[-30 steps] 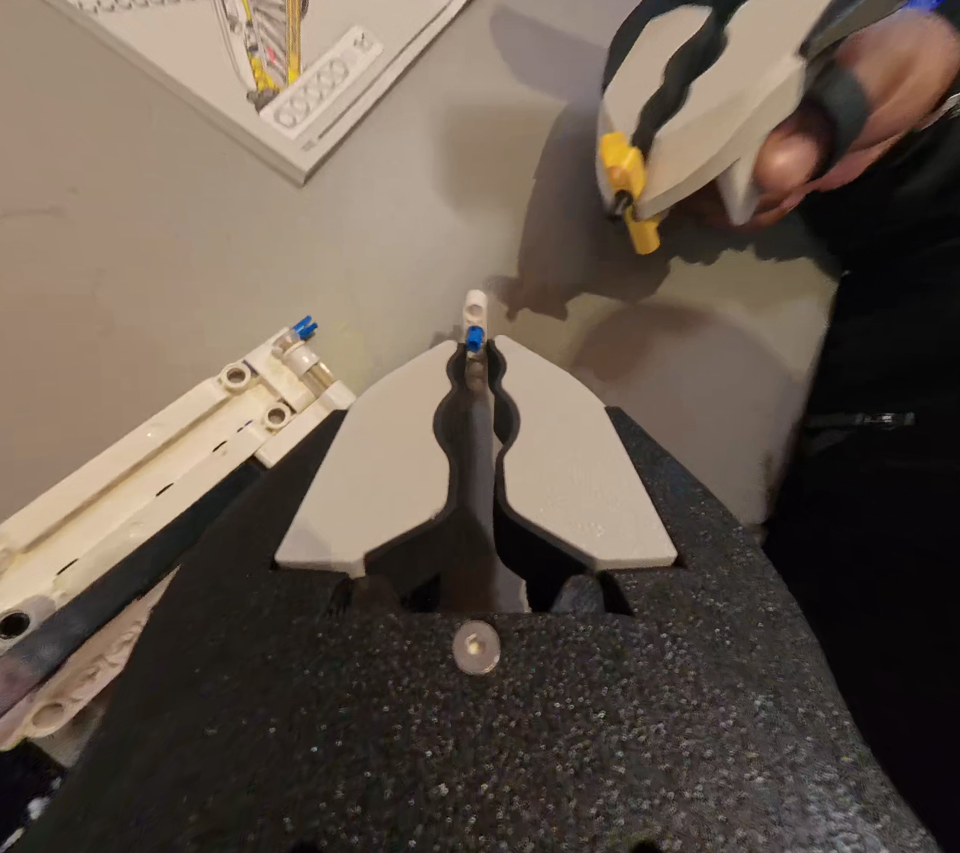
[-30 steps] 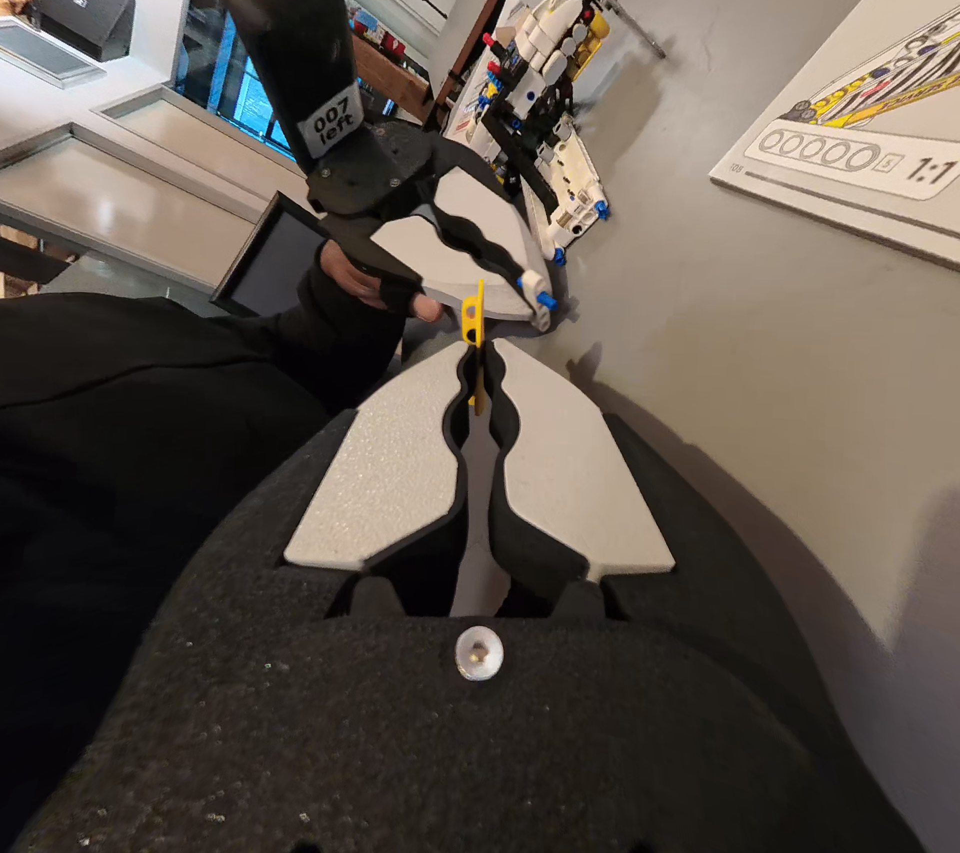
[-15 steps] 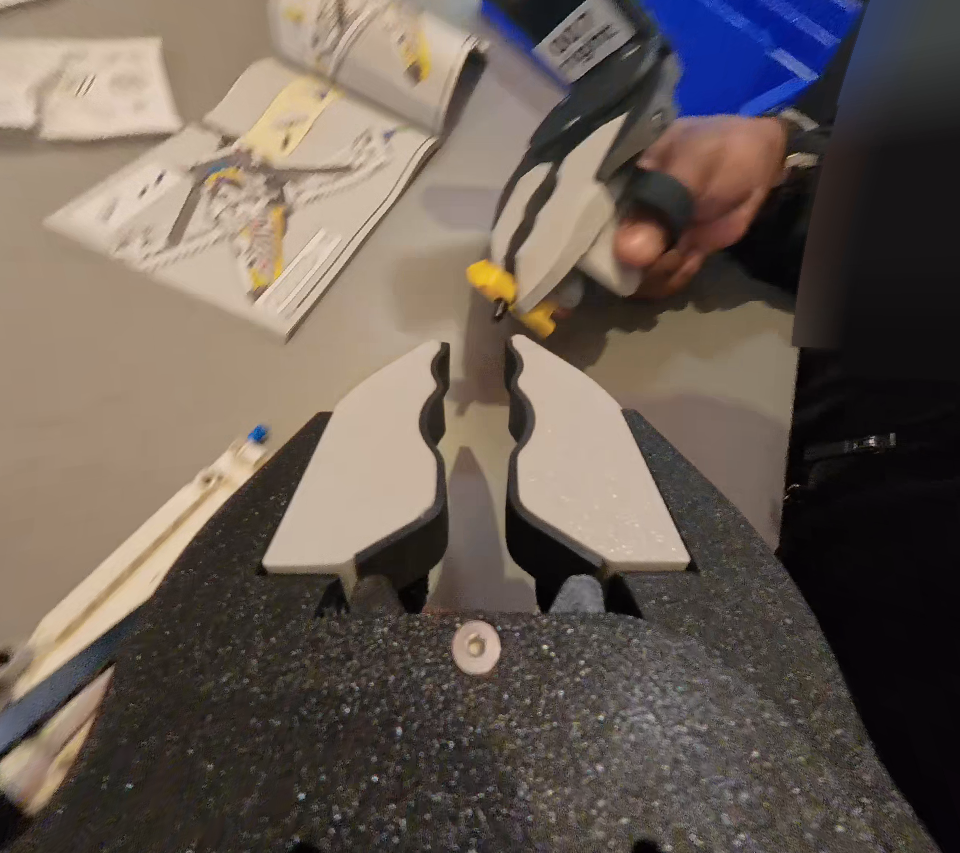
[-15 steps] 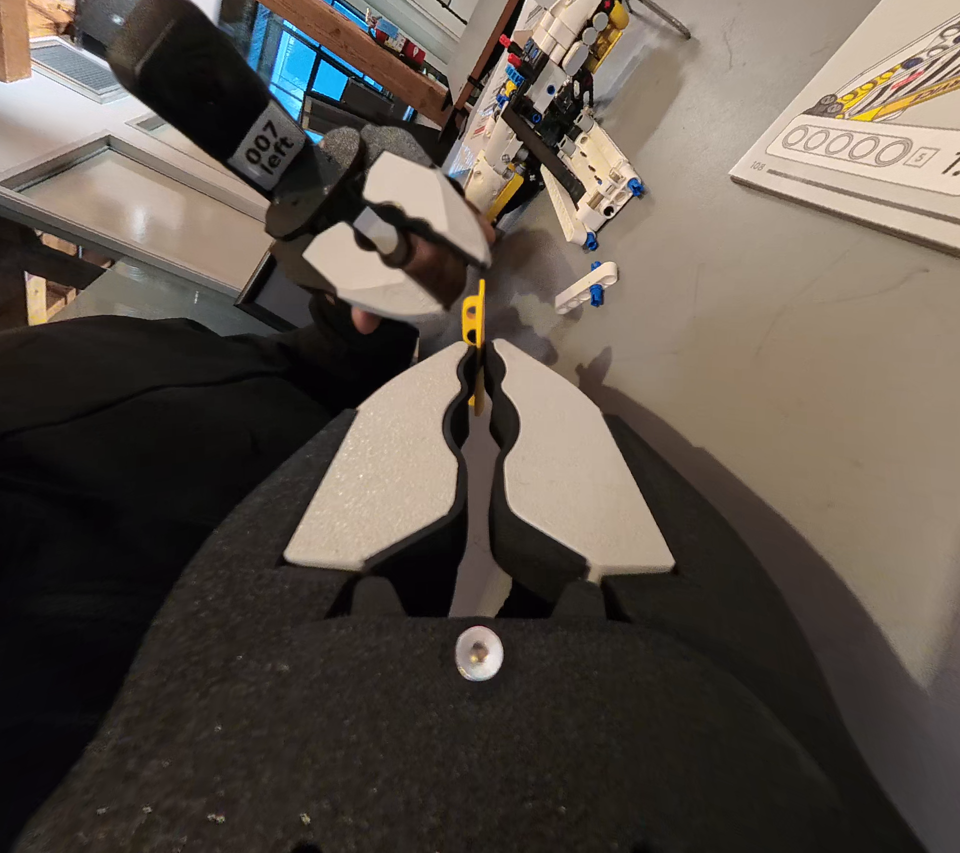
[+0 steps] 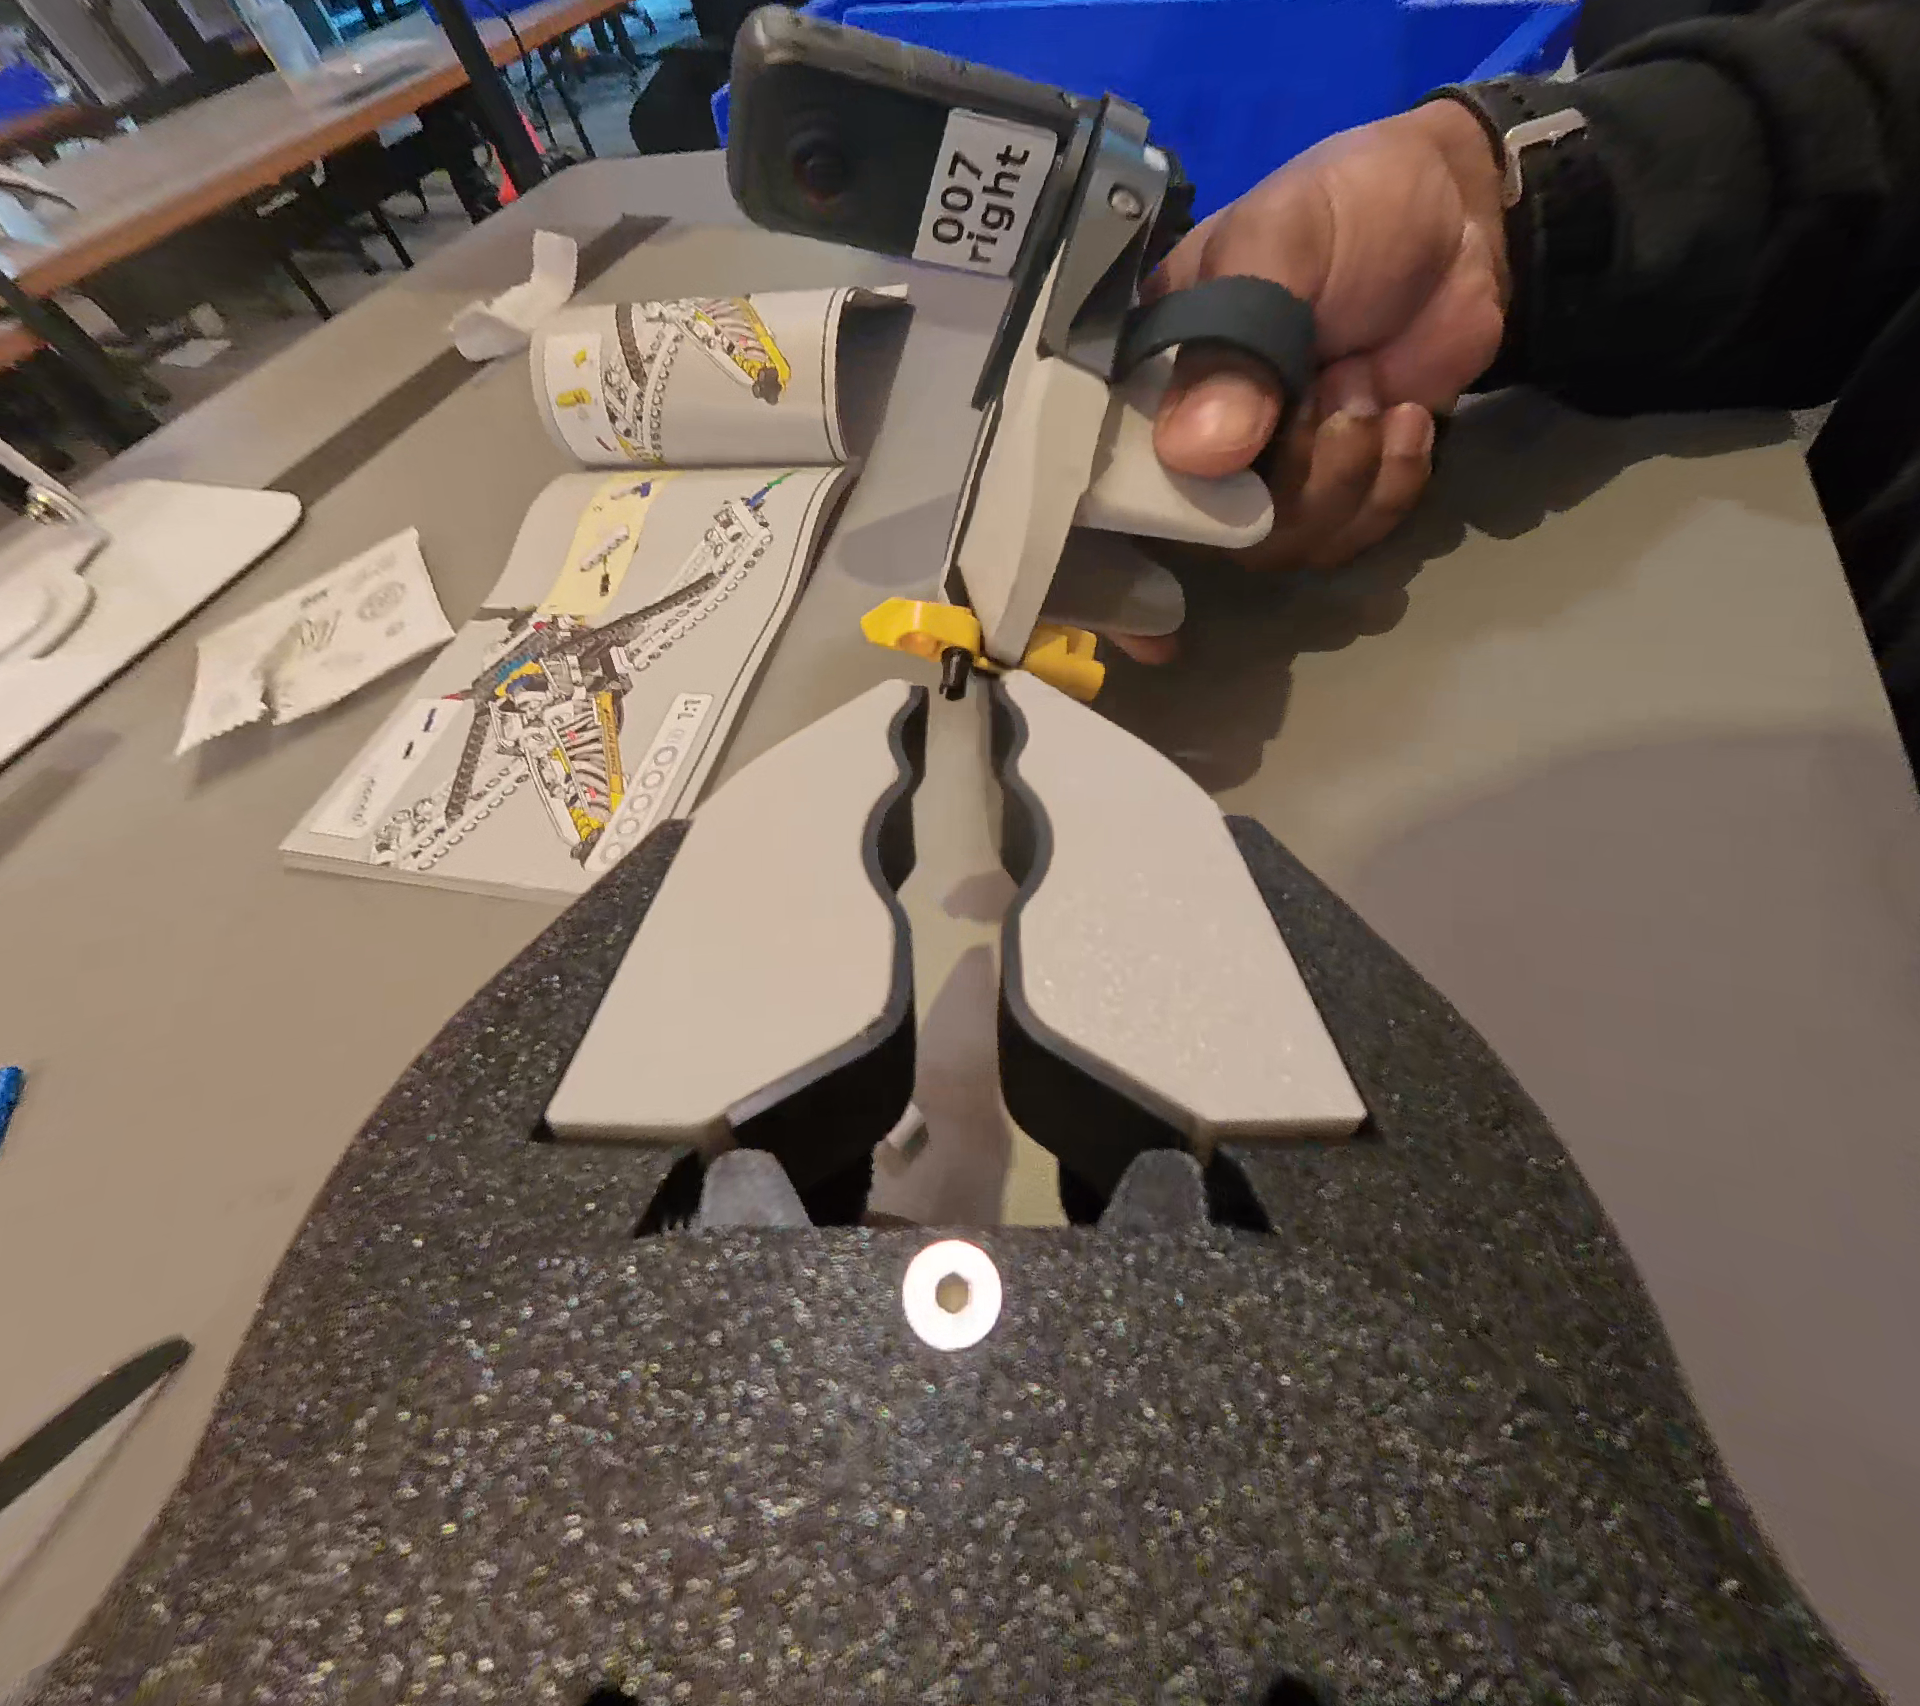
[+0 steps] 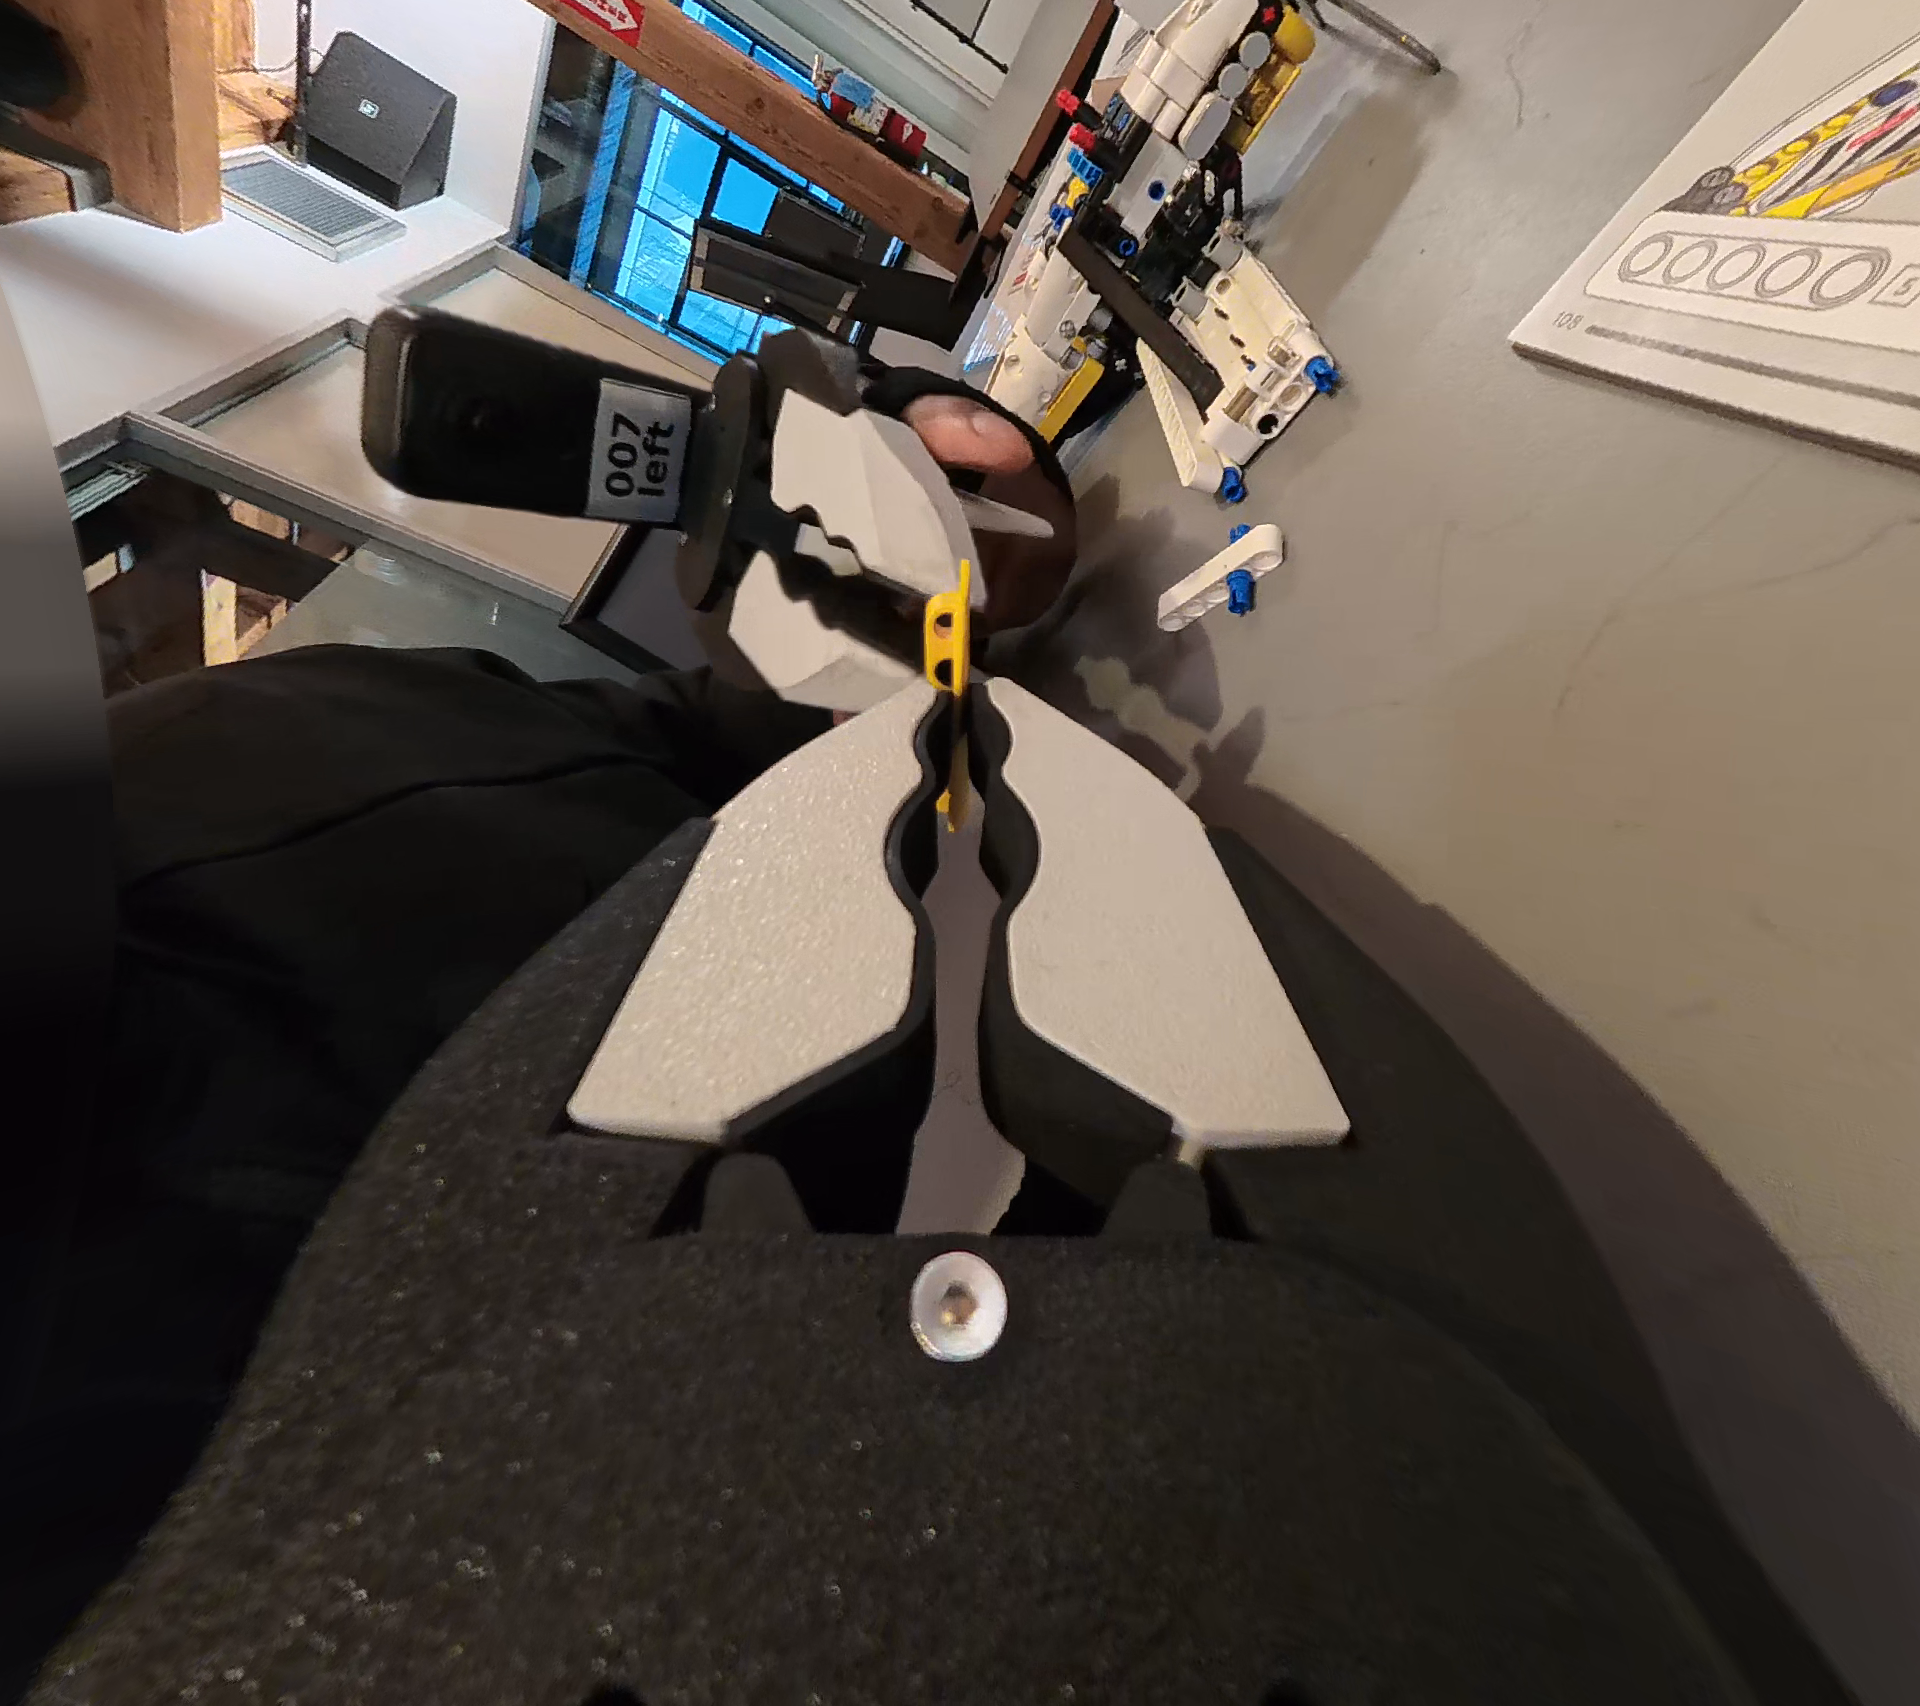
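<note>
- Yellow building-toy piece (image 6: 951, 617) with a black pin (image 5: 951, 674) is sitting clamped between the fingers of your right gripper (image 6: 958, 695), raised above the grey table (image 6: 1558, 825).
- Your left gripper (image 5: 961, 700) is hovering just in front of that black pin, its fingers slightly apart and gripping nothing.
- You are holding the right gripper with a hand (image 5: 1340, 326) in a black sleeve.
- An open instruction booklet (image 5: 582, 680) is lying to the left, and blue bins (image 5: 1299, 25) are standing behind.
- A white beam with a blue pin (image 6: 1224, 576) is lying near the half-built white model (image 6: 1174, 222).
</note>
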`<state>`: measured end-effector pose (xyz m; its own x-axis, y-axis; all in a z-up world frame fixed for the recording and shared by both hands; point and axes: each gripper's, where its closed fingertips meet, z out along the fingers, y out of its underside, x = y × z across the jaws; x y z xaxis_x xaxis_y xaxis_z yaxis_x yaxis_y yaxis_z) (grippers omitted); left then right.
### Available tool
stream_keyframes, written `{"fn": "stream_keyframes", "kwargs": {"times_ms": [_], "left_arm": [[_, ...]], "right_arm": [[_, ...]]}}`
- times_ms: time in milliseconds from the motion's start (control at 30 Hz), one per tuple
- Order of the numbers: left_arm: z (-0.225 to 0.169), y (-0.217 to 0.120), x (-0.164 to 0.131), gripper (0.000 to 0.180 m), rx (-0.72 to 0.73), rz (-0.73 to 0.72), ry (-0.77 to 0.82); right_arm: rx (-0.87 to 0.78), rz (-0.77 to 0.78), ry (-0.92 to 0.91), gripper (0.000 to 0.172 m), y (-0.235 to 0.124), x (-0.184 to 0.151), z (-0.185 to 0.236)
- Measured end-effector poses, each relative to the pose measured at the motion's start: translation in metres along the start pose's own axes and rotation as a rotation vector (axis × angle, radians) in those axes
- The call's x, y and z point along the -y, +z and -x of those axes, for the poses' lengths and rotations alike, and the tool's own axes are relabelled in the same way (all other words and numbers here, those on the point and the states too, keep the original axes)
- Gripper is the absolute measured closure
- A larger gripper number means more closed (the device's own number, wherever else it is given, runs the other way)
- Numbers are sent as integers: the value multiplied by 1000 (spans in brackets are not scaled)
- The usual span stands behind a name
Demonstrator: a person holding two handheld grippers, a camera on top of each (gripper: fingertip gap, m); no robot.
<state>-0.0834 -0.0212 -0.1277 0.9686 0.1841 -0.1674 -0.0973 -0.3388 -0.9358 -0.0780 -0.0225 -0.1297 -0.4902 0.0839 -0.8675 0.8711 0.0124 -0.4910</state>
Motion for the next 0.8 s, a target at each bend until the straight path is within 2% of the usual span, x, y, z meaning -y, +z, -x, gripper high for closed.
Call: {"fn": "stream_keyframes", "kwargs": {"times_ms": [67,433,600,800], "left_arm": [[-2,-1,5,168,-8,-33,13],[-3,2,0,175,9,-16,109],[-3,2,-5,176,-1,9,90],[-1,-2,0,176,5,-47,23]], "right_arm": [[-2,4,-1,169,1,-1,0],[20,19,6,169,3,-3,2],[-13,26,-14,169,5,-4,-1],[-17,-39,-30,169,5,0,4]]}}
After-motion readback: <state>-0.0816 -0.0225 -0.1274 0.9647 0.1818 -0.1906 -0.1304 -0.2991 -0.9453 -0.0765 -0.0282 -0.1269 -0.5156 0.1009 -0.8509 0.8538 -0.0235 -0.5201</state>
